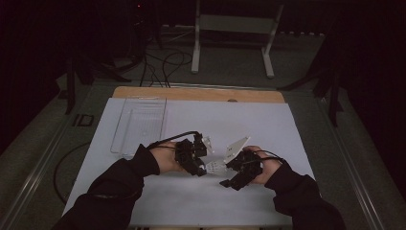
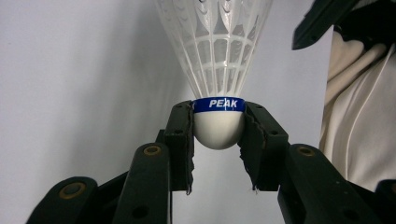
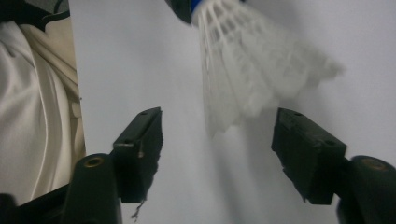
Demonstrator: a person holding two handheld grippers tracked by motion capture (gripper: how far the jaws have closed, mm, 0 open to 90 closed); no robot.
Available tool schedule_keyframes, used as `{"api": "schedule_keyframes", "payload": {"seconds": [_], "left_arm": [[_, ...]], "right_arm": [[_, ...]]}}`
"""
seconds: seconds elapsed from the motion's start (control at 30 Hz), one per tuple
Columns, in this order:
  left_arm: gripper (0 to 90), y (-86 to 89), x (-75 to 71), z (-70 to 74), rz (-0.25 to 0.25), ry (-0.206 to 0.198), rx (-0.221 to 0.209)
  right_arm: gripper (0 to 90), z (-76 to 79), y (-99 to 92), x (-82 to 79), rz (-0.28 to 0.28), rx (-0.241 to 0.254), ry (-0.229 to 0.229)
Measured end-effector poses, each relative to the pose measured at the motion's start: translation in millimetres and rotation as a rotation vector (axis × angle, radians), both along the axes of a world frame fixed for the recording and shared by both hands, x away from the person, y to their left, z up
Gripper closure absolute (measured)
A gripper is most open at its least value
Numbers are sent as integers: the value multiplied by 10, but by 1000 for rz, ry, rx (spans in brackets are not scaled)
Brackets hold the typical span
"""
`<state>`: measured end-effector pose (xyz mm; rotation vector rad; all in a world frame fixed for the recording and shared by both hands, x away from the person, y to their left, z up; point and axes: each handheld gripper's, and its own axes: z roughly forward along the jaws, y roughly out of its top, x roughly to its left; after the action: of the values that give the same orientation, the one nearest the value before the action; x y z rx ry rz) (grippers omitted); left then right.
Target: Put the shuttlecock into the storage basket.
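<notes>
A white plastic shuttlecock [image 2: 218, 70] is hanging between the two hands, above the white sheet [image 1: 268, 124] covering the table. The left gripper [image 2: 218, 135] is pinching its round white cork, the pads pressing on either side just under a blue band that reads "PEAK"; the left gripper view is showing this lettering and the netted skirt fanning away from the camera. The right gripper [image 3: 217, 135] is standing with its jaws spread wide, pressing on nothing, and its view is showing the skirt's open end, blurred, lying just beyond them. In the high view the shuttlecock [image 1: 214, 167] is appearing as a small pale shape between the left gripper [image 1: 201, 167] and the right gripper [image 1: 229, 176], near the table's front edge. That view is also showing dark sleeves [image 1: 119, 179] and a clear plastic tray [image 1: 139, 125] lying well apart at the back left.
</notes>
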<state>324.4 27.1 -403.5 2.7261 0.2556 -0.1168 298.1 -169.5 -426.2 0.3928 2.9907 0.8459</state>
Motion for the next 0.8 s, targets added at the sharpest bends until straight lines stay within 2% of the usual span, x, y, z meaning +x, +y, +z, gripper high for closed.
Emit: {"api": "schedule_keyframes", "payload": {"seconds": [0.07, 0.13, 0.27, 0.33, 0.4, 0.5, 0.6, 0.67, 0.73, 0.8], "left_arm": [[662, 24, 13, 12, 8, 4, -3], [662, 40, 24, 21, 21, 2, -3], [662, 61, 29, 26, 34, 12, -5], [662, 81, 39, 33, 39, 15, -2], [662, 91, 42, 36, 48, 9, -2], [661, 111, 63, 47, 58, 20, -1], [662, 131, 74, 62, 63, 27, -10], [661, 135, 83, 65, 61, 28, -7], [661, 163, 96, 85, 87, 37, -5], [662, 185, 101, 101, 88, 28, -13]], "right_arm": [[136, -24, -36, 3, 3, 22, 21], [134, -39, -72, 10, -21, 40, 30], [109, -69, -122, 14, -36, 37, 32], [102, -84, -190, 9, -55, 53, 29], [101, -81, -244, 3, -80, 78, 13], [98, -84, -328, -8, -112, 125, -12], [96, -94, -395, -37, -119, 153, -32], [92, -98, -410, -53, -123, 162, -31], [88, -125, -455, -95, -135, 171, -51], [87, -152, -486, -123, -149, 176, -65]]}}
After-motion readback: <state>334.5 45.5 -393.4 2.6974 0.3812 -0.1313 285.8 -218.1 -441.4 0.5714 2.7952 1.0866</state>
